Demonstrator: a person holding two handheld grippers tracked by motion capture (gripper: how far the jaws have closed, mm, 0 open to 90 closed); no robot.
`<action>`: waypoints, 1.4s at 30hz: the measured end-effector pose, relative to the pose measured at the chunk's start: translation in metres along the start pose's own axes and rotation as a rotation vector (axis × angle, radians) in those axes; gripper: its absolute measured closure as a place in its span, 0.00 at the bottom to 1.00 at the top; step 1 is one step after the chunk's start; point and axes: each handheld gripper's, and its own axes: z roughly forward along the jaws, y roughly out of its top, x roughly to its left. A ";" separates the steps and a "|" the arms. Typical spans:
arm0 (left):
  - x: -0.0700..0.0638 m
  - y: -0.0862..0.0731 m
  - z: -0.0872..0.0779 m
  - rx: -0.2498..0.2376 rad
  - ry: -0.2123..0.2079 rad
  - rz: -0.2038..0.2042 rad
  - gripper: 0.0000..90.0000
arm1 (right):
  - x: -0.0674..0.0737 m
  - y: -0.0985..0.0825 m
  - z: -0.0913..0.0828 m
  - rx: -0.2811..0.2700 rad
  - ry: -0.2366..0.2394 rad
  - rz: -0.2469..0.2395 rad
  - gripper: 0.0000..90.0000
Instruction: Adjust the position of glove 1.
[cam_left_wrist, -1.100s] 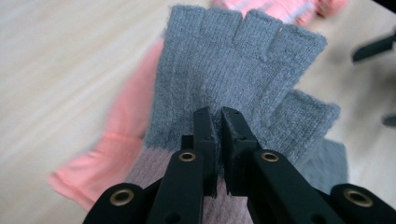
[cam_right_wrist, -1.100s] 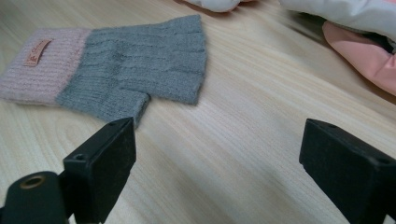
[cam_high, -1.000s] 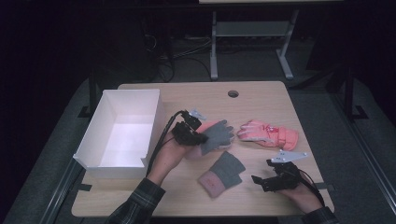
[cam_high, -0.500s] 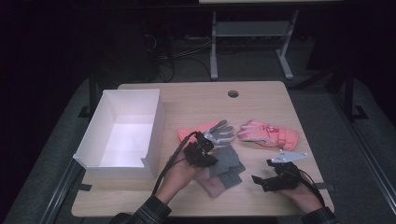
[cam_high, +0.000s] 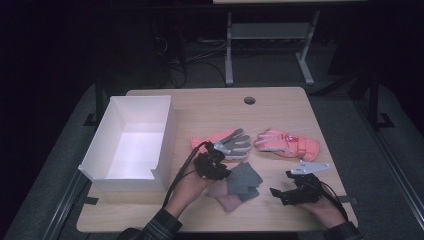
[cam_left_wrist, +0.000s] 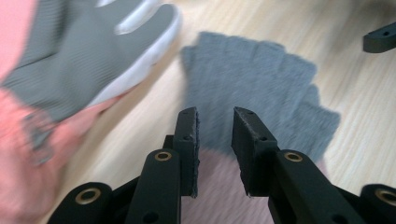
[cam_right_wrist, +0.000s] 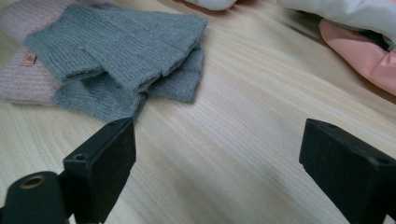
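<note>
The white box (cam_high: 131, 145) at left holds nothing. Left claw (cam_left_wrist: 215, 128), jaws just parting and ungripped, hovers over the grey mitt (cam_left_wrist: 261, 88); right claw (cam_right_wrist: 215, 158) gapes wide over bare surface (cam_right_wrist: 243, 154).

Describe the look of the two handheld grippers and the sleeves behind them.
Both are black two-jaw tools. The left gripper has flat, blocky jaws with brass-coloured pivot rivets, and a black cable loops back from it along the forearm. The right gripper carries a grey three-cornered plate on top. The sleeves are a dark plaid.
</note>
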 end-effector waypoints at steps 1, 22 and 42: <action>0.003 -0.005 -0.003 -0.003 0.008 -0.003 0.78 | 0.000 0.000 0.000 0.001 -0.001 0.000 0.12; 0.020 -0.037 0.017 0.040 -0.022 -0.051 0.82 | 0.000 0.000 0.001 0.010 -0.009 -0.007 0.12; 0.018 -0.029 -0.004 -0.012 -0.048 -0.105 0.93 | 0.020 0.019 0.013 -0.002 0.172 0.012 0.71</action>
